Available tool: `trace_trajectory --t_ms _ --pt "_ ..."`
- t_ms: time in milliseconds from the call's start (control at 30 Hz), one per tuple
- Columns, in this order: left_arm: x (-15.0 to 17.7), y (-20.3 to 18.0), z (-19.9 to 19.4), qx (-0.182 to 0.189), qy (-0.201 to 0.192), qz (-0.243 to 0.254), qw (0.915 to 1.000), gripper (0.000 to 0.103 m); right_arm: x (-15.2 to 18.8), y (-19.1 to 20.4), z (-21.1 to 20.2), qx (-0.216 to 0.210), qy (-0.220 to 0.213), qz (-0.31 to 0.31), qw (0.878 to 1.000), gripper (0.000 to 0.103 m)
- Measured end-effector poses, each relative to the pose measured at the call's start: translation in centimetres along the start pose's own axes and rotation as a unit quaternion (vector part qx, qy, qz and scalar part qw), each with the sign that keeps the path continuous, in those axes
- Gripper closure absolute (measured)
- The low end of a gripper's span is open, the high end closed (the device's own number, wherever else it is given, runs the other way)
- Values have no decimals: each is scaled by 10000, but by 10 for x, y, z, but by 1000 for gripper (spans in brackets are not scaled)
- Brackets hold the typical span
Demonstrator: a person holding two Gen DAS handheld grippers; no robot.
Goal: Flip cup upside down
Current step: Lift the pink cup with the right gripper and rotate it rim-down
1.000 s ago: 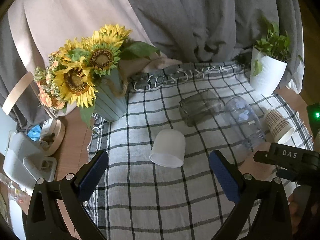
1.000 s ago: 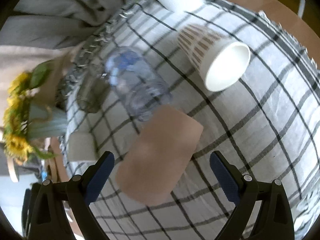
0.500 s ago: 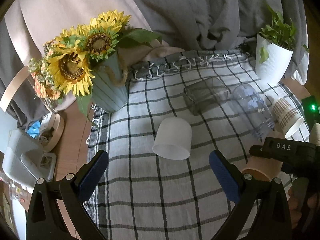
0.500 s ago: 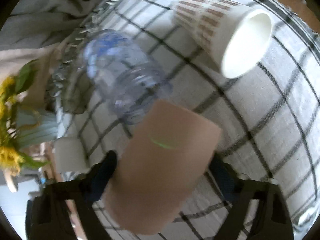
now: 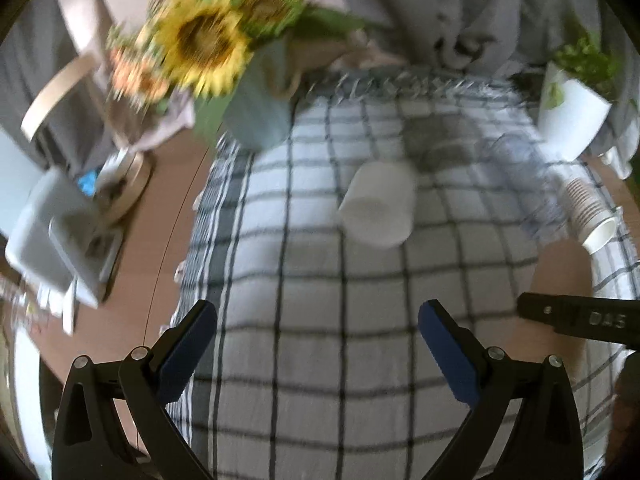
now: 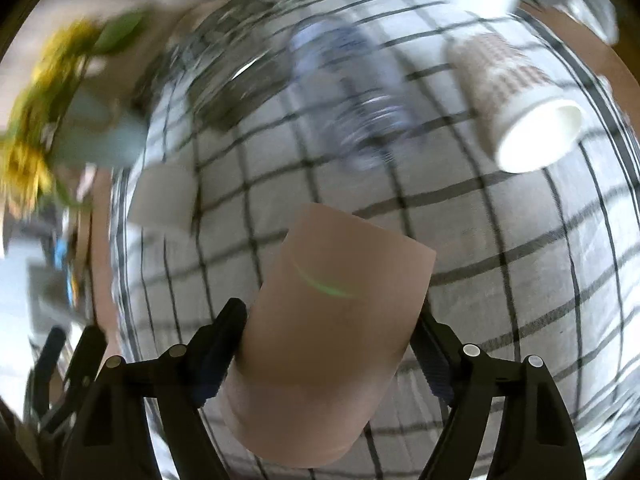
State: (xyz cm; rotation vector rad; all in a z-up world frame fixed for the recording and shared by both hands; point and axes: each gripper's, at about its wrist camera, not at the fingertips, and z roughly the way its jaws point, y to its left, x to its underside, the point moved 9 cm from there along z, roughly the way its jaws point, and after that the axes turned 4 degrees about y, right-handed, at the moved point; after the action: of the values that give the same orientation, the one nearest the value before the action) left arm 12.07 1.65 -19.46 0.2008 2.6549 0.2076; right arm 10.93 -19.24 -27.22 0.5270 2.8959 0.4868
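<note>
My right gripper [image 6: 332,352] is shut on a tan cup [image 6: 324,340], held by its sides and lifted above the checked cloth [image 6: 500,280], its closed base pointing away from the camera. The same cup shows in the left wrist view [image 5: 560,272] at the right, behind the right gripper's black body. My left gripper [image 5: 318,344] is open and empty above the cloth [image 5: 320,320]. A white cup [image 5: 380,204] lies on its side ahead of it.
A patterned paper cup [image 6: 524,108], a clear plastic bottle [image 6: 352,96] and a dark glass container [image 6: 224,92] lie on the cloth. A sunflower vase [image 5: 256,96] stands back left, a white plant pot [image 5: 568,116] back right. Grey clutter [image 5: 60,240] sits on the wooden table at left.
My right gripper has closed on the tan cup and lifted it off the cloth. The left gripper has pulled back and swung; both views are motion-blurred.
</note>
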Motion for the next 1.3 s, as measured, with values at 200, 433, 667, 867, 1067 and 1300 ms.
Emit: trace_trajectory --t_ms 200,433,667,867,1067,1300 --pt "32 16 15 -233 417 -324 9983 0 17 30 9 364 361 -1128 9923 24" --pt "52 24 26 -466 669 -490 9955 0 22 49 39 740 971 -1962 9729 24" --pt "57 24 33 -498 802 -489 9943 0 22 50 49 938 1032 -2231 9648 26" --pt "49 23 28 -384 738 -452 9955 0 17 51 42 696 801 -2013 9738 21" --pt "29 10 5 -195 469 -221 9985 0 11 44 -26 347 -185 -1539 9873 18" --pt "9 -46 3 1284 1074 34 9859 0 -5 9 -98 346 -1246 -478 9905 17"
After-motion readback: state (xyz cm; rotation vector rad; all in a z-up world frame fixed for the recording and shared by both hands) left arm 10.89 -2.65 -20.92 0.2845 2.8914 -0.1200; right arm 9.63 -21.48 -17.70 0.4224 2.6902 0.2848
